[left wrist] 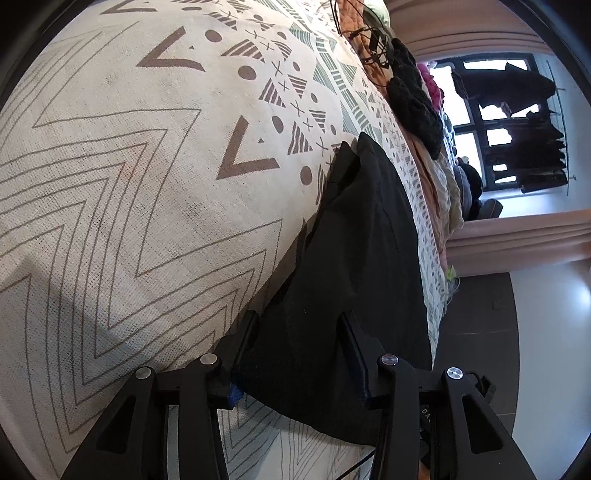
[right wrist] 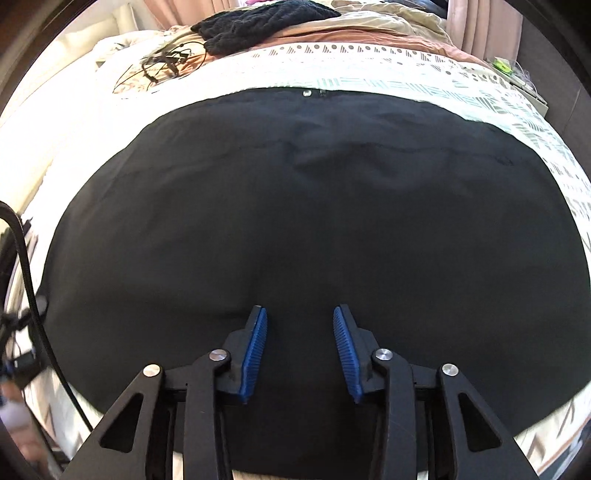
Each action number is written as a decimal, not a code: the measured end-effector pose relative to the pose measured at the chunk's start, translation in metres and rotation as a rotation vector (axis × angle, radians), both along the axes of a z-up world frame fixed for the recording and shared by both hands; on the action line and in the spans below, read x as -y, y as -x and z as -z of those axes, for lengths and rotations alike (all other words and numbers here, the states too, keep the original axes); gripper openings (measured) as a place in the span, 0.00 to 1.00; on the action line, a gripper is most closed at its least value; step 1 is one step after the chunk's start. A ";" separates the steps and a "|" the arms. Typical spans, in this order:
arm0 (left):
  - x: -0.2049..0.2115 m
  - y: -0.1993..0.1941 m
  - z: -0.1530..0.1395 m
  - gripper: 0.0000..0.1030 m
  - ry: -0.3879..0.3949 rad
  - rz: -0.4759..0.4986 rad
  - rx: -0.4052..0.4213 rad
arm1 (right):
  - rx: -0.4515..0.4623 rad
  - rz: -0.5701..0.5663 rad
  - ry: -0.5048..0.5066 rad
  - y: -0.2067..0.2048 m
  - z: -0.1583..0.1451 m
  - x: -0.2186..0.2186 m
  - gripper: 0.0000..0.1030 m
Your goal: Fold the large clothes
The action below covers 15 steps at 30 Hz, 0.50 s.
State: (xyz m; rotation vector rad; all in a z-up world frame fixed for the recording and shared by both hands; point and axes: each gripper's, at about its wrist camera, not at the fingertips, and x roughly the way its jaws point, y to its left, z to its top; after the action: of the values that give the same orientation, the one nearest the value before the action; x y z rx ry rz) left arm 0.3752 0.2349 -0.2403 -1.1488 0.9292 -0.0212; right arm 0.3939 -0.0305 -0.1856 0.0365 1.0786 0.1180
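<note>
Patterned bedspread [left wrist: 147, 184] carries black trousers [right wrist: 295, 203]: soft, limp, light. Left tongs [left wrist: 295, 325] straddle an edge, grip unclear; right tongs [right wrist: 299, 314] hover half-open. Grasp waistband at twelve o'clock.

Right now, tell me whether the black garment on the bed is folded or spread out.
Spread out. In the right wrist view the black garment lies flat and wide across the patterned bedspread, with only shallow wrinkles; whether it's doubled over, cannot tell.

My right gripper [right wrist: 299, 314] hangs over the black garment [right wrist: 295, 206], blue pads [right wrist: 255, 350] parted with only flat cloth showing between them. The garment lies spread across the patterned bedspread [right wrist: 517, 110]. Beyond it I see a dark knit [right wrist: 258, 22] and tangled cables [right wrist: 162, 62].
</note>
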 end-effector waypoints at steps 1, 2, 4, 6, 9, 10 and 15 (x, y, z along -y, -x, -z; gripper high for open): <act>0.000 0.000 0.000 0.43 0.003 -0.012 -0.007 | -0.002 0.006 -0.004 -0.009 -0.001 0.000 0.36; 0.000 0.001 0.000 0.42 0.004 -0.023 -0.013 | -0.004 0.011 -0.008 -0.017 -0.002 0.000 0.35; 0.001 0.002 0.000 0.40 0.004 -0.049 -0.026 | -0.005 0.023 -0.018 -0.034 -0.004 0.001 0.35; 0.001 0.003 0.001 0.39 0.008 -0.070 -0.033 | -0.005 0.028 -0.018 -0.049 -0.004 0.001 0.34; 0.002 0.004 0.001 0.38 0.009 -0.093 -0.041 | -0.009 0.034 -0.019 -0.071 -0.004 0.002 0.31; 0.002 0.004 0.001 0.38 0.010 -0.099 -0.042 | -0.011 0.036 -0.020 -0.080 -0.005 0.003 0.28; 0.004 0.004 0.000 0.38 0.001 -0.121 -0.053 | -0.023 0.056 -0.035 -0.114 -0.002 0.008 0.14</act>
State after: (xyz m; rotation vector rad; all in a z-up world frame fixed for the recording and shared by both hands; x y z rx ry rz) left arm 0.3714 0.2304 -0.2403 -1.2094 0.9052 0.1076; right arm 0.5080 -0.0388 -0.1832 0.1001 1.0976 0.0862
